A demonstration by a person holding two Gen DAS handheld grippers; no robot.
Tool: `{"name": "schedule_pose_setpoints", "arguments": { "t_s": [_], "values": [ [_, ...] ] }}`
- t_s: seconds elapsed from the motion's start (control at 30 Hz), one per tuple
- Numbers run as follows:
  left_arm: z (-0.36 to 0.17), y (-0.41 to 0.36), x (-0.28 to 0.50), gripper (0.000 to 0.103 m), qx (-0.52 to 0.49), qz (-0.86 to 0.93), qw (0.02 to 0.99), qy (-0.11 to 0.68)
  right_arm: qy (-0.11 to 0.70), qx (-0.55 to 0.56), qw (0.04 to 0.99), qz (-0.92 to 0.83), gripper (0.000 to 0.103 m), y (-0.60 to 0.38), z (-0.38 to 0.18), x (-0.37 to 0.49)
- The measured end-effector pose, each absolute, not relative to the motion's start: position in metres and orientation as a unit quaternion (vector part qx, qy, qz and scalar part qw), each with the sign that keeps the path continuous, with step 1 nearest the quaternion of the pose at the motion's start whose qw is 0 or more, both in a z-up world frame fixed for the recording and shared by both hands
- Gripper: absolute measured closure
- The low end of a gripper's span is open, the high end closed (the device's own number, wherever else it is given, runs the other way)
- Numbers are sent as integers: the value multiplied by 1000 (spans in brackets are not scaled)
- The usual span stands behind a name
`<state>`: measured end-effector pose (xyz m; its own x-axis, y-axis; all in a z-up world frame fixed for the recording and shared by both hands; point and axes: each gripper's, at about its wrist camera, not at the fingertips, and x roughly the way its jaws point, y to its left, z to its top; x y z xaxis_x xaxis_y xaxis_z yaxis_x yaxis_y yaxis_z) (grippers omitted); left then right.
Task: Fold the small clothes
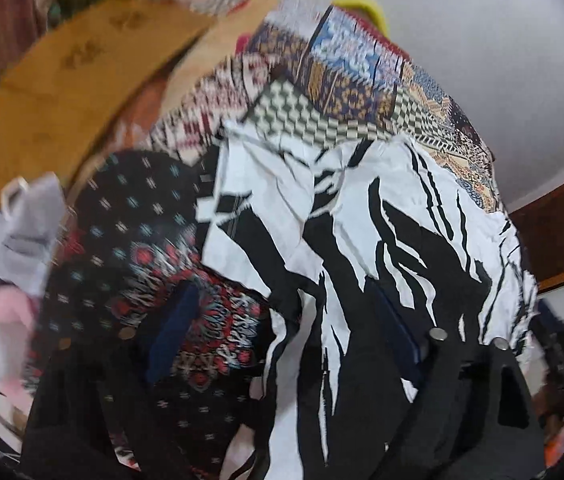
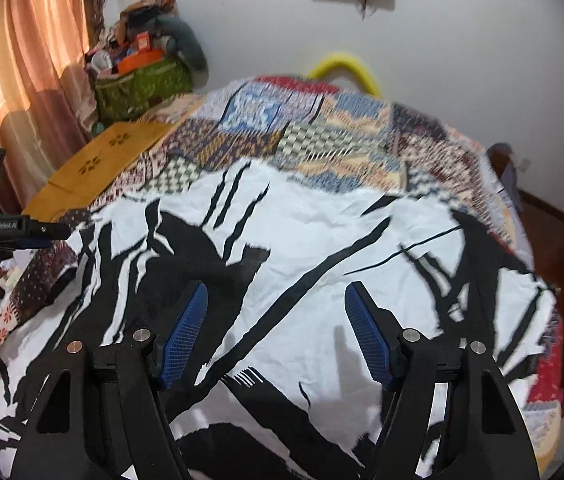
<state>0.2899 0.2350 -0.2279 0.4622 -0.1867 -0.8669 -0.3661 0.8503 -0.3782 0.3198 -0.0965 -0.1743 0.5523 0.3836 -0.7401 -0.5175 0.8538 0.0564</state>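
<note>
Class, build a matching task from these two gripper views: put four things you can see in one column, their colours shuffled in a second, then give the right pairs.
Things:
1. garment
2. right gripper pads
3. curved object behind the bed
4. curtain

Colours:
A. yellow
B. pinkish orange
C. white with black streaks
D. blue

Pairs: 1-C, 2-D, 3-A, 4-B

Flat black-and-white cloth (image 2: 313, 240) lies open ahead; a stuffed green bag (image 2: 142, 84) and cardboard sheet (image 2: 102, 164) crowd the bed's far-left corner.
</note>
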Motion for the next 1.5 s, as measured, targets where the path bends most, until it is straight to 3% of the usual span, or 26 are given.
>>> {"name": "schedule_pose_setpoints", "arguments": {
  "t_s": [0.17, 0.27, 0.43, 0.53, 0.6, 0.63, 0.67, 0.9, 1.03, 1.2, 1.5],
  "values": [
    [-252, 242, 299, 33, -333, 22, 778, 533, 426, -84, 858, 272, 35, -92, -194, 331],
    [-270, 247, 307, 37, -381, -5, 752, 538, 438, -86, 851, 278, 35, -90, -204, 334],
    [-272, 259, 319, 49, -387, 7, 765, 514, 456, -88, 839, 283, 39, -90, -215, 339],
    [-270, 267, 329, 63, -378, 25, 776, 504, 467, -87, 832, 286, 42, -91, -222, 341],
    [-270, 271, 335, 78, -365, 37, 785, 499, 472, -84, 829, 287, 45, -92, -226, 342],
    [-270, 272, 339, 95, -353, 45, 789, 500, 474, -82, 829, 286, 45, -93, -226, 342],
    [-271, 272, 342, 100, -341, 48, 793, 503, 475, -80, 828, 287, 46, -94, -227, 341],
    [-228, 268, 344, 101, -230, 101, 851, 462, 486, -78, 821, 288, 47, -96, -234, 343],
    [-180, 232, 343, 101, -131, 97, 893, 419, 489, -83, 820, 286, 47, -94, -236, 344],
    [-142, 178, 348, 101, -81, 24, 918, 388, 492, -90, 818, 285, 47, -92, -236, 345],
    [-216, 124, 359, 101, -72, -60, 859, 503, 481, -114, 824, 278, 48, -92, -209, 333]
  ]
}}
